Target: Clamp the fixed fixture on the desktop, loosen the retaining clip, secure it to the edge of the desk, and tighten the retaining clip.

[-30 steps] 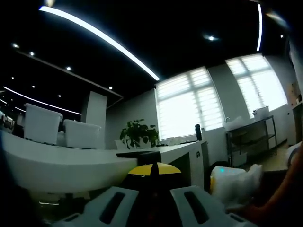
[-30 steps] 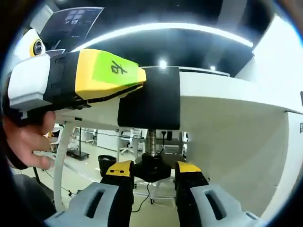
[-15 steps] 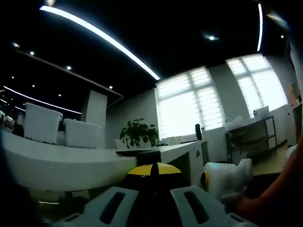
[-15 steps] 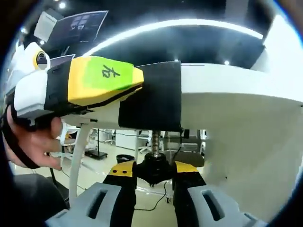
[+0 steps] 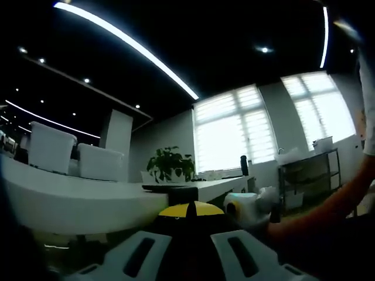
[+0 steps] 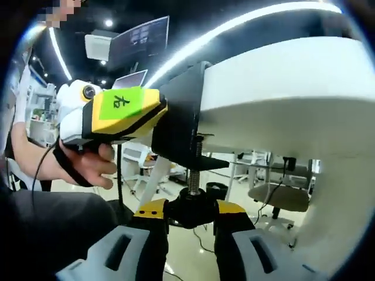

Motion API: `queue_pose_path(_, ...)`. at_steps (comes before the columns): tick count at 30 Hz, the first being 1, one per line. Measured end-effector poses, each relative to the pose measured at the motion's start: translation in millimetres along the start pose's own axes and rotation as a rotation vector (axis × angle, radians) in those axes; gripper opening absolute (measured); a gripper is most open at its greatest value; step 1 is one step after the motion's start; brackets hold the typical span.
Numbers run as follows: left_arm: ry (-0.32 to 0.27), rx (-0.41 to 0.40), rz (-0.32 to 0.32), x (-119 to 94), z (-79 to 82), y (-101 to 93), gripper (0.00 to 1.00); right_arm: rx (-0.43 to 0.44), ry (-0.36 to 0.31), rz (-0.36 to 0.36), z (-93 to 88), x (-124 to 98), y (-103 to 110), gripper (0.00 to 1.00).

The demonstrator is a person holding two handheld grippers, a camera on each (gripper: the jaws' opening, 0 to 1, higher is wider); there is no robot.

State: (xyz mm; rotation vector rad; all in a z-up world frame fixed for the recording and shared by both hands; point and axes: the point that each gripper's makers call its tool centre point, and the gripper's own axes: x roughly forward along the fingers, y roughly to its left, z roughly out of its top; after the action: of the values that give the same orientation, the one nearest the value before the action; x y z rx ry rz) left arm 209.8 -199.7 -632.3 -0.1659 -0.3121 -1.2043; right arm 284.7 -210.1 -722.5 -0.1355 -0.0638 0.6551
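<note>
A black clamp fixture [image 6: 179,126] sits over the edge of the white desk [image 6: 281,93]. Its threaded screw [image 6: 194,175] hangs below and ends in a black knob [image 6: 190,202]. My right gripper [image 6: 190,211] is shut on that knob from underneath. My left gripper [image 6: 159,114], yellow with a green label and held by a hand [image 6: 88,167], grips the fixture's upper part from the left. In the left gripper view, the left gripper [image 5: 190,208] has its yellow tips closed on the dark fixture [image 5: 173,192] at the desk [image 5: 76,202] edge. The white body of the right gripper [image 5: 246,209] enters from the right on an arm [image 5: 316,216].
A potted plant [image 5: 170,164] and white bins [image 5: 53,153] stand on the desks beyond. A metal rack [image 5: 307,170] stands by the bright windows. Under the desk I see an office chair [image 6: 281,196], a desk leg [image 6: 153,175] and open floor.
The right gripper view has rolled and swung, with the knob still held. In the left gripper view the right gripper's white body has moved left, closer to the fixture.
</note>
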Motion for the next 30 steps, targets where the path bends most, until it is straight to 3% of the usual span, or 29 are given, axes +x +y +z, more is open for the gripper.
queue_pose_path(8,0.001,-0.005,-0.003,0,0.3,0.5,0.03,0.005,0.015,0.067,-1.3,7,1,0.28)
queue_pose_path(14,0.007,0.003,-0.002,-1,0.3,0.9,0.03,-0.053,0.014,0.033,1.1,7,-1,0.28)
queue_pose_path(17,0.007,0.0,-0.005,-1,-0.3,1.7,0.03,-0.056,0.006,-0.032,1.5,2,-5,0.31)
queue_pose_path(23,0.0,-0.011,-0.006,0,1.3,2.0,0.03,0.06,-0.043,-0.191,-3.4,-24,-1,0.38)
queue_pose_path(26,-0.004,-0.011,-0.004,0,2.8,2.3,0.03,0.079,-0.032,-0.34,-14.9,-42,5,0.39)
queue_pose_path(30,-0.007,-0.011,-0.002,1,3.9,2.2,0.03,0.124,-0.061,-0.502,-15.3,-63,17,0.38)
